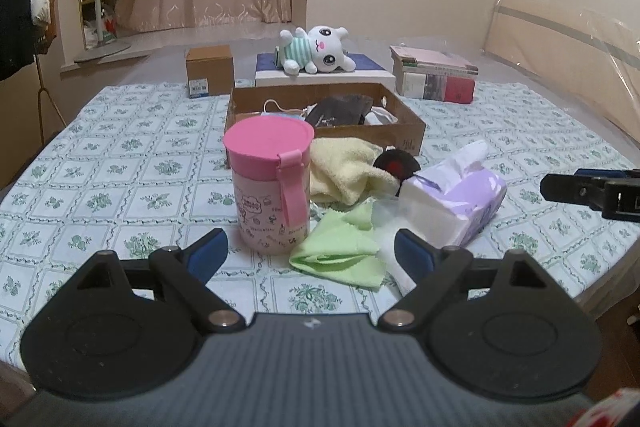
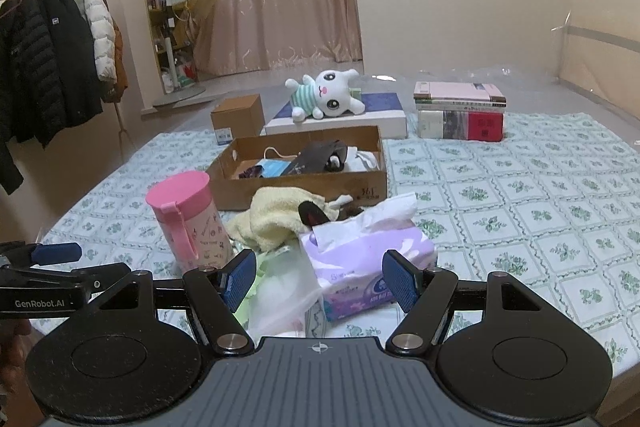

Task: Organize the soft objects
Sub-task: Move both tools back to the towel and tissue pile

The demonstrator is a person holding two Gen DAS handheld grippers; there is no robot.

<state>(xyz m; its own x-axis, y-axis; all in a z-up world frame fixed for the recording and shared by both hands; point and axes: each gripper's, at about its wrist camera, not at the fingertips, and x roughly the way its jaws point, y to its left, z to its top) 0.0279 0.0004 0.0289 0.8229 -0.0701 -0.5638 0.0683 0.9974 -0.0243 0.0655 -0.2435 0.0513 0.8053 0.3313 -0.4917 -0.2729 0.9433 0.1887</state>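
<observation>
My left gripper (image 1: 310,251) is wide and empty above the green cloth (image 1: 342,253), which lies beside the pink cup (image 1: 272,183). My right gripper (image 2: 318,277) gapes, holding nothing, before the tissue pack (image 2: 368,259). The yellow towel (image 2: 276,217) half hides something dark (image 2: 314,215) I can't identify; the box (image 2: 300,183) contents are a jumble

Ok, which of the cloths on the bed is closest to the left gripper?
The green cloth, lying flat just ahead of the left gripper; the yellow towel sits farther back, bunched up.
</observation>
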